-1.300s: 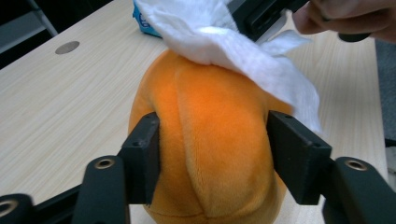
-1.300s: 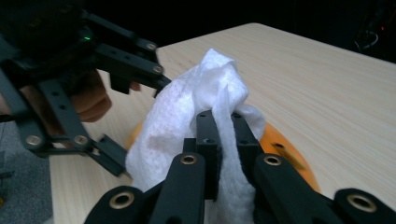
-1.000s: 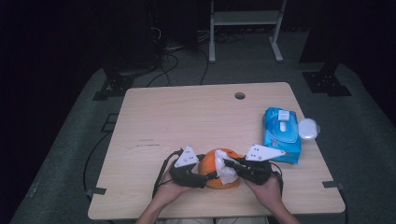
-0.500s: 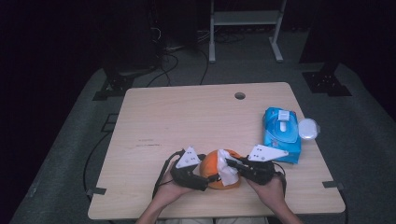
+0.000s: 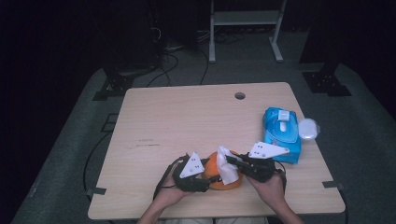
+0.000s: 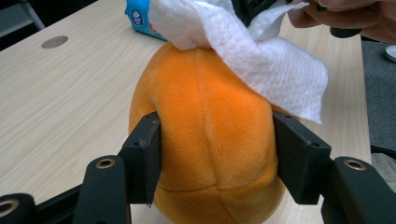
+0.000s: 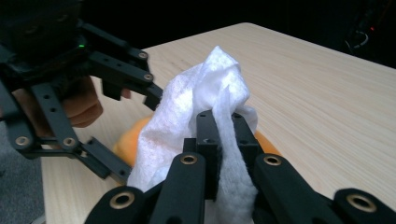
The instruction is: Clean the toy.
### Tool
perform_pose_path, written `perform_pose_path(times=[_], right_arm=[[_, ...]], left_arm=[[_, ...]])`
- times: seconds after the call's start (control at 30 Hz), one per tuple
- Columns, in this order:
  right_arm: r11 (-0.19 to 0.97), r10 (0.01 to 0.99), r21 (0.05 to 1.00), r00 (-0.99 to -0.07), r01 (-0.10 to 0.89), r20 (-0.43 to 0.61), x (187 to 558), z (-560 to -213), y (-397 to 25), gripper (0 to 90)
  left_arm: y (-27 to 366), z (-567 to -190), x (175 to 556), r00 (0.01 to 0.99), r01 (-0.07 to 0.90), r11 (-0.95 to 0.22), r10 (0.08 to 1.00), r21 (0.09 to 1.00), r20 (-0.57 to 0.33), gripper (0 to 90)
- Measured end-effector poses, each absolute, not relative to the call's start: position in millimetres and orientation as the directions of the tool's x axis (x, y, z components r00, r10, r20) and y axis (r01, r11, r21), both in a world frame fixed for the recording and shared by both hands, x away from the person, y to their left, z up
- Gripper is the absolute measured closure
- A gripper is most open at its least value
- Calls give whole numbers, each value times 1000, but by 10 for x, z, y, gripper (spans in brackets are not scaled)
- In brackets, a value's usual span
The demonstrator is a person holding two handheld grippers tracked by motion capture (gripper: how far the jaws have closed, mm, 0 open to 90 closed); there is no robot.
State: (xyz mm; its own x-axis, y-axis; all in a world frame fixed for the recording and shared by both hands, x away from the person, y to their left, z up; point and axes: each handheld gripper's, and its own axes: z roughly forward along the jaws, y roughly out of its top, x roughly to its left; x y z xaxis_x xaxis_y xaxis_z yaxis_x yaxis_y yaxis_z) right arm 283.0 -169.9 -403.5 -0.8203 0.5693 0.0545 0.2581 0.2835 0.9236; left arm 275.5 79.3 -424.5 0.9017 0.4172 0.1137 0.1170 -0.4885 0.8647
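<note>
Orange plush toy [image 6: 210, 140]: clamped upright between the jaws of the left gripper [image 5: 198, 179], its top directly beneath the white wipe [image 7: 205, 116] pinched shut in the right gripper [image 7: 219, 154], which presses down from above.

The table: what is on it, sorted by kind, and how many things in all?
Orange plush toy: 1
White wipe, draped over the toy: 1
Blue wet-wipe pack: 1
Round clear lid at the table's right edge: 1
Hand-held grippers, left gripper and right gripper: 2
Total: 6
</note>
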Motion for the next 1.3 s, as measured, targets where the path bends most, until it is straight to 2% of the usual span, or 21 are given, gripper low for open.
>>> perform_pose_path(times=[0.23,0.37,0.5,0.67,0.9,1.13,1.3], right_arm=[[321,520,921,-854,222,25,2722,-4020,-1491,846],[312,556,921,-831,233,22,2789,-3999,-1598,847],[279,575,921,-815,271,66,2804,-4012,-1655,847],[334,517,919,-856,207,5,2696,-3990,-1436,846],[275,580,919,-811,281,75,2841,-4032,-1711,848],[318,532,918,-846,239,36,2733,-4013,-1504,847],[287,580,918,-812,273,60,2852,-4037,-1711,848]], left_arm=[[798,-4256,2731,901,100,-511,411,854,140,398],[810,-4260,2727,902,101,-505,411,857,136,402],[790,-4253,2726,903,91,-514,404,853,147,403],[804,-4264,2712,902,92,-519,405,850,150,402],[810,-4267,2727,905,96,-513,403,853,140,399],[834,-4267,2705,906,89,-530,395,843,153,396],[865,-4283,2717,908,101,-519,396,849,134,396]])
